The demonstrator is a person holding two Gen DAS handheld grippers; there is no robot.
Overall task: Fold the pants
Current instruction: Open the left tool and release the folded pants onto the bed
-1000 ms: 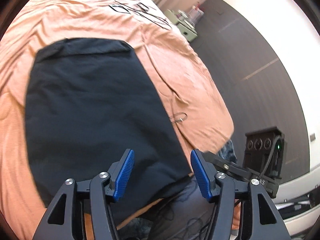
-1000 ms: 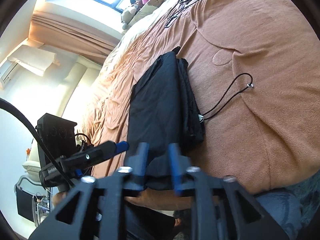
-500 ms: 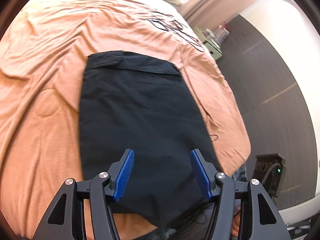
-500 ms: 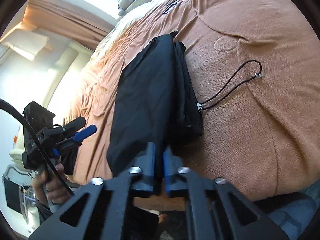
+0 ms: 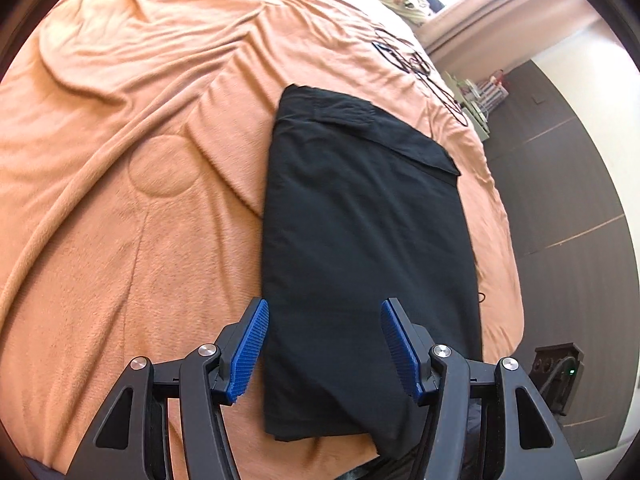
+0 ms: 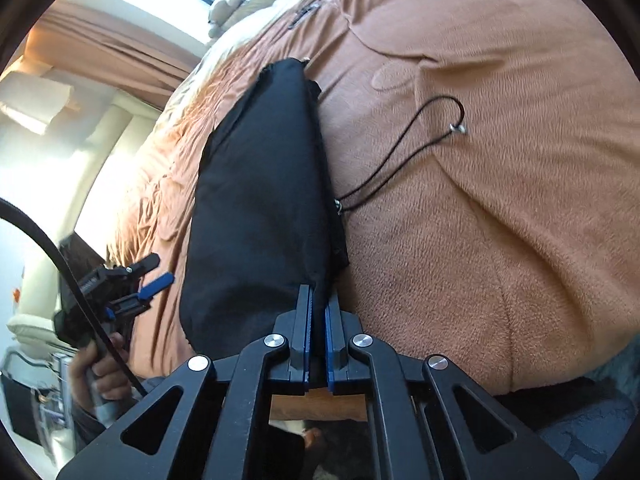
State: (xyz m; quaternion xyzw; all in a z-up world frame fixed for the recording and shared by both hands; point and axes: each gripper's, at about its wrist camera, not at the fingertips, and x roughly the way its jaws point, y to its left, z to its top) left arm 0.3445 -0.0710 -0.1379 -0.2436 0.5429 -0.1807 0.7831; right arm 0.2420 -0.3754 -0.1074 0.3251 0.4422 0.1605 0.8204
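Pants (image 5: 360,248), black and folded into a long strip, lie on the orange blanket (image 5: 132,208) covering the bed. The right gripper (image 6: 317,320) has its jaws pinched together on the pants' near edge, lifting it off the blanket. The left gripper (image 5: 324,344) hovers over the pants' near end, jaws spread apart. A thin black cord (image 6: 404,152) trails across the blanket beside the pants. Beyond the blanket are dark flooring (image 5: 560,184) and curtains (image 6: 104,56).

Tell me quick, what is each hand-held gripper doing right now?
Left hand-held gripper: open, holding nothing, above the black pants.
Right hand-held gripper: closed on the pants' near edge.
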